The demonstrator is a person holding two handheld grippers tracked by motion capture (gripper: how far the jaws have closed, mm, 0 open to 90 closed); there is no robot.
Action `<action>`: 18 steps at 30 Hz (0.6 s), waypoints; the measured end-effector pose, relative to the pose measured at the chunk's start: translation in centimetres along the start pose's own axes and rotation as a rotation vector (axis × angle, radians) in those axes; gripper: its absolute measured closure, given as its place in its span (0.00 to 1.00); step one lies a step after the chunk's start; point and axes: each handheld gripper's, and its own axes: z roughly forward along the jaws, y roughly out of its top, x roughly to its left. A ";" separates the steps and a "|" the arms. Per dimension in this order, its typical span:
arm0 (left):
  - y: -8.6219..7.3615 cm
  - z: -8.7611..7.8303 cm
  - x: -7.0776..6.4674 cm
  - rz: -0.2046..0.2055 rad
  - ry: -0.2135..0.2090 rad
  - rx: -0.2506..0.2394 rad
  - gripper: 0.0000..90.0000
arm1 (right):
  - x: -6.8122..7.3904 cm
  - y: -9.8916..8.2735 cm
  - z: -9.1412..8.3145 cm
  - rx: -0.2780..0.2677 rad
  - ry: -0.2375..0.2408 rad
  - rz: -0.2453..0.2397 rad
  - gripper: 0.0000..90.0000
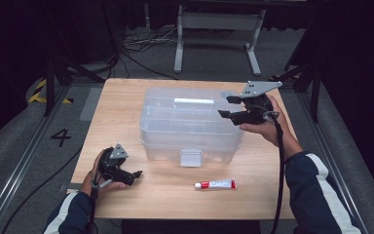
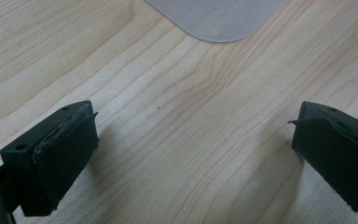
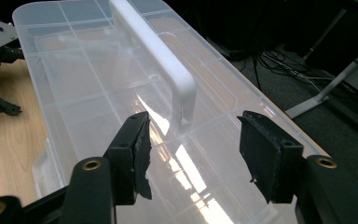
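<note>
A clear plastic storage box (image 1: 190, 124) with inner dividers stands shut in the middle of the wooden table (image 1: 126, 97). It has a white handle (image 1: 194, 101) on its lid and a latch (image 1: 191, 157) at the front. My right gripper (image 1: 228, 107) hovers at the box's right end, open. In the right gripper view its jaws (image 3: 193, 149) stand apart over the lid (image 3: 84, 88), just short of the near end of the handle (image 3: 154, 51), with nothing between them. My left gripper (image 1: 135, 174) rests low at the front left, open (image 2: 191, 149) over bare wood.
A small white and red tube (image 1: 216, 184) lies near the front edge, right of centre. A rounded piece of clear plastic (image 2: 219, 18) lies ahead of the left jaws. Beyond the table's far edge are cables (image 1: 141, 44) and a metal stand (image 1: 219, 29) on the floor.
</note>
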 end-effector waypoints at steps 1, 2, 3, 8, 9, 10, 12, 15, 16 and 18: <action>0.0 0.0 0.0 0.000 0.001 0.000 0.01 | 0.0 0.1 0.1 0.000 0.002 -0.003 0.49; 0.0 0.0 0.0 0.000 0.000 0.000 0.01 | 0.0 0.2 0.2 0.002 0.004 -0.003 0.49; 0.0 0.0 0.0 0.001 0.000 0.000 0.01 | 0.1 0.3 0.3 0.003 0.007 -0.001 0.50; 0.0 0.0 0.0 0.000 0.001 0.000 0.01 | 0.2 0.6 1.0 0.026 0.028 -0.009 0.55; 0.0 0.0 0.0 0.000 0.000 0.000 0.01 | 0.2 0.7 1.2 0.032 0.033 -0.012 0.57; 0.0 0.0 0.0 0.000 0.001 0.000 0.01 | 0.3 0.7 1.3 0.036 0.039 -0.015 0.58; 0.0 0.0 0.0 0.000 0.001 0.000 0.01 | 0.4 0.9 1.5 0.041 0.045 -0.020 0.60; 0.0 0.0 0.0 0.000 0.001 0.000 0.01 | 0.6 1.1 1.8 0.049 0.050 -0.027 0.62; 0.0 0.0 0.0 0.000 0.001 0.000 0.01 | 0.7 1.2 1.9 0.051 0.050 -0.030 0.62; 0.0 0.0 0.0 0.000 0.001 0.000 0.01 | 0.7 1.3 2.1 0.056 0.051 -0.037 0.66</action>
